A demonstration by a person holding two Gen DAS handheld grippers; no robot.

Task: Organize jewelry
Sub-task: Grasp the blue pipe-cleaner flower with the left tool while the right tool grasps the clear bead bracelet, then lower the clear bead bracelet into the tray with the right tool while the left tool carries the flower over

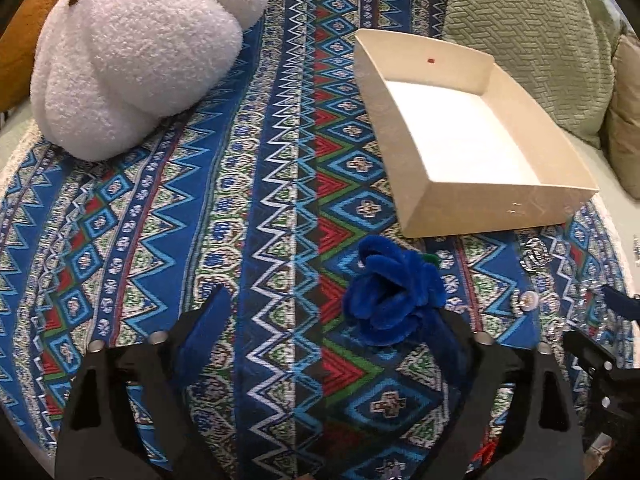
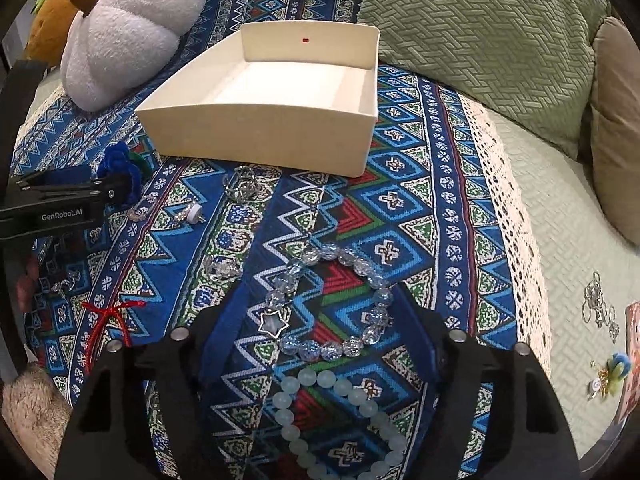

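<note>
An empty cream box [image 1: 472, 136] sits on the patterned blue cloth; it also shows in the right wrist view [image 2: 264, 128]. My left gripper [image 1: 328, 320] is open, with a blue velvet rose [image 1: 394, 294] lying against its right finger. My right gripper [image 2: 320, 320] is open, its fingers on either side of a clear-blue bead bracelet with a star charm [image 2: 332, 304]. A pale frosted bead bracelet [image 2: 340, 420] lies just below it. A silver ring [image 2: 242, 184], a white earring [image 2: 192, 213] and small crystal pieces [image 2: 220, 266] lie in front of the box.
A white plush pumpkin [image 1: 136, 56] sits at the far left. A green textured cushion [image 2: 492, 36] lies behind the box. A red string bow [image 2: 108, 316] lies left of my right gripper. Silver rings [image 2: 598, 304] and a small brooch [image 2: 608, 376] lie on the pale cover at right.
</note>
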